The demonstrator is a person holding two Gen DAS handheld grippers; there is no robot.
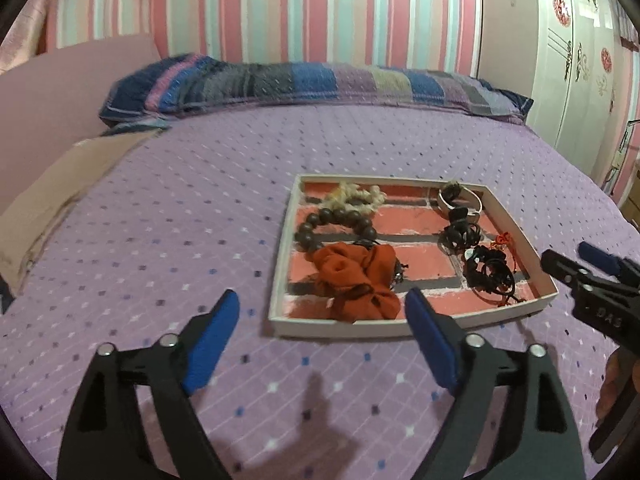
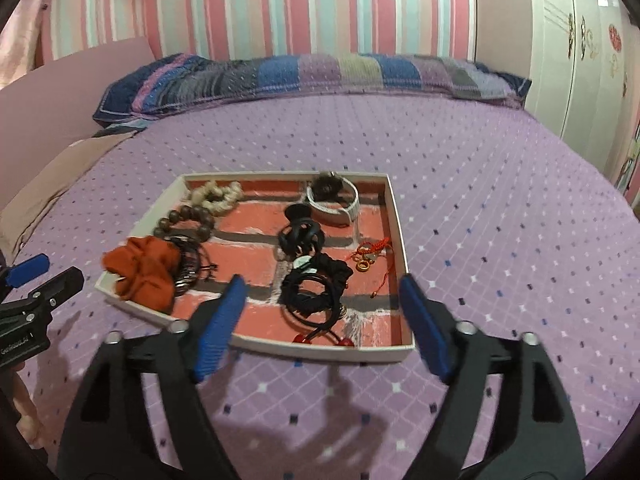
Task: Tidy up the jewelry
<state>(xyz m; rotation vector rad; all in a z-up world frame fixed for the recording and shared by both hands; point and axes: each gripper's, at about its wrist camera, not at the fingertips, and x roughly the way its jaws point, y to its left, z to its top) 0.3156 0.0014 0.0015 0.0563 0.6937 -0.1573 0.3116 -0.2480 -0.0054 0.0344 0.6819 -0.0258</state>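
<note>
A shallow white tray [image 1: 282,264] [image 2: 396,216] with a red brick-pattern floor lies on the purple bedspread. It holds an orange scrunchie [image 1: 354,280] [image 2: 142,270], a dark wooden bead bracelet [image 1: 332,220] [image 2: 184,220], a cream bead bracelet [image 1: 356,196] [image 2: 216,196], a white bangle [image 1: 460,200] [image 2: 338,206], black hair ties [image 1: 490,274] [image 2: 314,290] and a red cord charm [image 2: 370,258]. My left gripper [image 1: 322,308] hovers open before the tray's near left corner, empty. My right gripper [image 2: 322,294] hovers open above the tray's near edge, empty.
The bedspread [image 1: 160,240] stretches wide around the tray. A striped patchwork pillow [image 1: 300,84] lies along the far edge against a striped wall. A beige folded cloth [image 1: 60,188] sits at the left. White wardrobe doors [image 1: 580,60] stand at the right.
</note>
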